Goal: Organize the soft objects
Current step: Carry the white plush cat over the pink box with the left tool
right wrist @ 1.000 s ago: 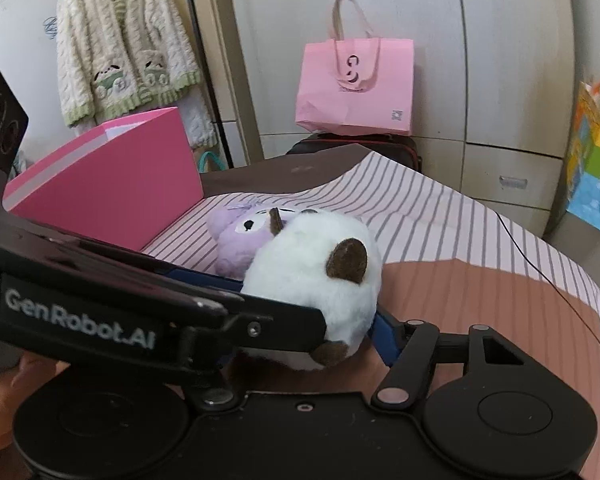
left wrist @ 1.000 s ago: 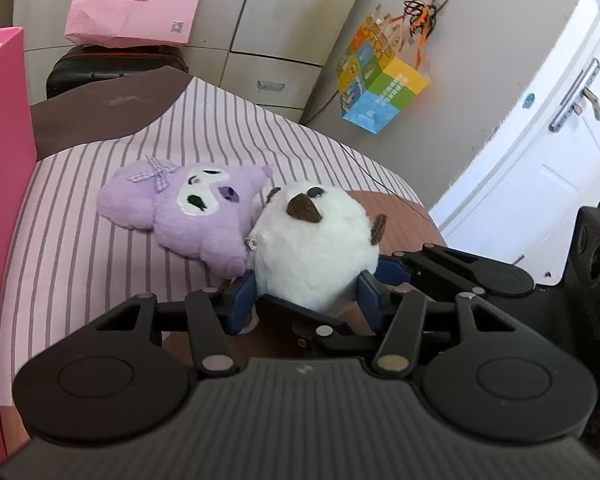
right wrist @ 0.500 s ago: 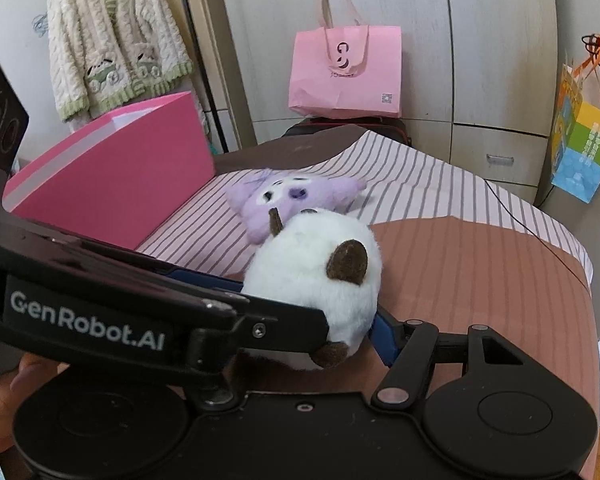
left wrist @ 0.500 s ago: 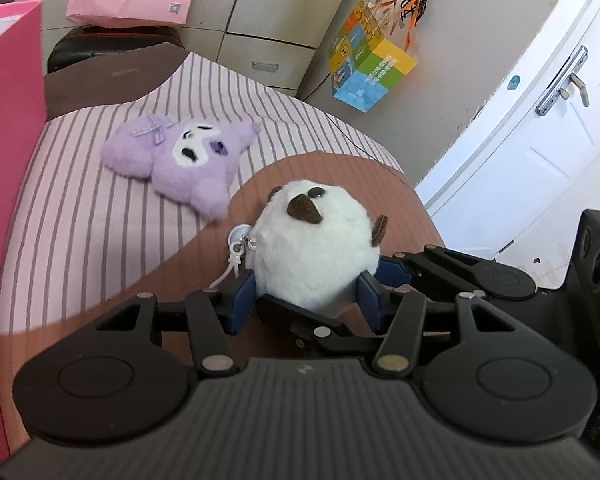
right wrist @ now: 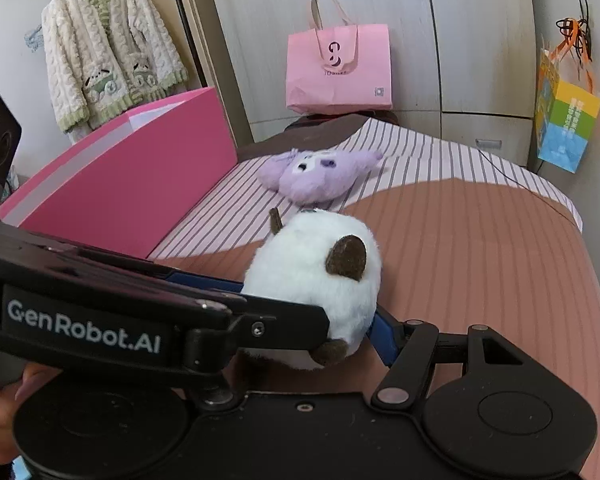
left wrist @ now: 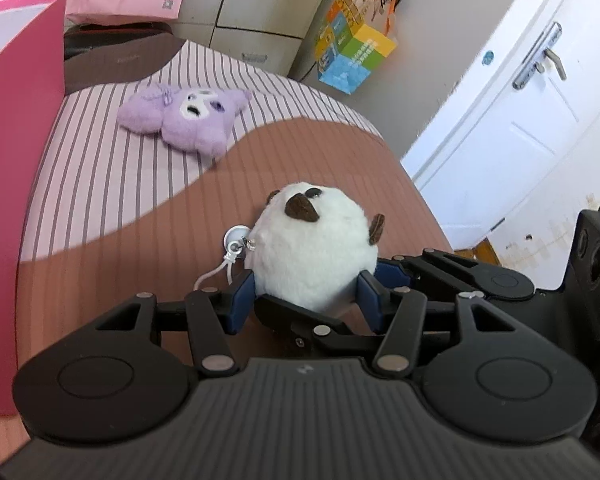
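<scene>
Pink box (left wrist: 16, 168) at left shows no toys inside, purple plush (left wrist: 186, 118) lies loose on the bed (left wrist: 100, 200), white plush (left wrist: 314, 248) is clenched by both left gripper (left wrist: 304, 296) and right gripper (right wrist: 320, 320) jaws; sorting barely begun, I judge.
</scene>
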Demonstrator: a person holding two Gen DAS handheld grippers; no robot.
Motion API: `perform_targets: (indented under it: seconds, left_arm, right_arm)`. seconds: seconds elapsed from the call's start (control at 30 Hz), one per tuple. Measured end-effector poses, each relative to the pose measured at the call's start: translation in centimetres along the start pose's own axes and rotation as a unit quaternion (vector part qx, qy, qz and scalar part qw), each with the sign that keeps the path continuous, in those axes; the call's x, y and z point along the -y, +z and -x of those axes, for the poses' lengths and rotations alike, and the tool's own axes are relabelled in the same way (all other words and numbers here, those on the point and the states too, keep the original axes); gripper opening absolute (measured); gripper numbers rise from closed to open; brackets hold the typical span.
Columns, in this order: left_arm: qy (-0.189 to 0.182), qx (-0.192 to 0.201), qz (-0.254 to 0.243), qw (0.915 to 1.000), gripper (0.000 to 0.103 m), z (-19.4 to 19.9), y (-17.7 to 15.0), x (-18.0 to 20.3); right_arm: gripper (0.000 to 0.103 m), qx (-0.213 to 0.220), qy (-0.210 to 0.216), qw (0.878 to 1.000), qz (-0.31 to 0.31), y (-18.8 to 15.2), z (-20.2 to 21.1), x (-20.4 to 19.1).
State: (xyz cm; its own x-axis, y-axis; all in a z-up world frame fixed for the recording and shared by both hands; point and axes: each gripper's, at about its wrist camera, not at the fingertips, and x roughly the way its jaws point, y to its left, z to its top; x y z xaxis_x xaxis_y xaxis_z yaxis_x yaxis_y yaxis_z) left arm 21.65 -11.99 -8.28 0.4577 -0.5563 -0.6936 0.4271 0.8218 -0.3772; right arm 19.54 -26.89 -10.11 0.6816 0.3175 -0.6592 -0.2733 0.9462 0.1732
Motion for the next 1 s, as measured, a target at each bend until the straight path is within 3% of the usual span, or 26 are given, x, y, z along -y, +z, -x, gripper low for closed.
perform_targets:
  seconds: [0.5,1.0]
  left_arm:
    - [-0.013,-0.028,-0.007,0.9995,0.053,4.1,-3.8,0.5]
    - [0.005,-0.013,0.025,0.9996,0.054,9.4,-8.3,-0.7]
  right_arm:
    - [0.07,-0.019,-0.006,1.0,-0.018,-3.2,3.7,-4.1]
    - [0.07,-0.028,0.01,0.999,0.024,-5.5,5.8,-9.4]
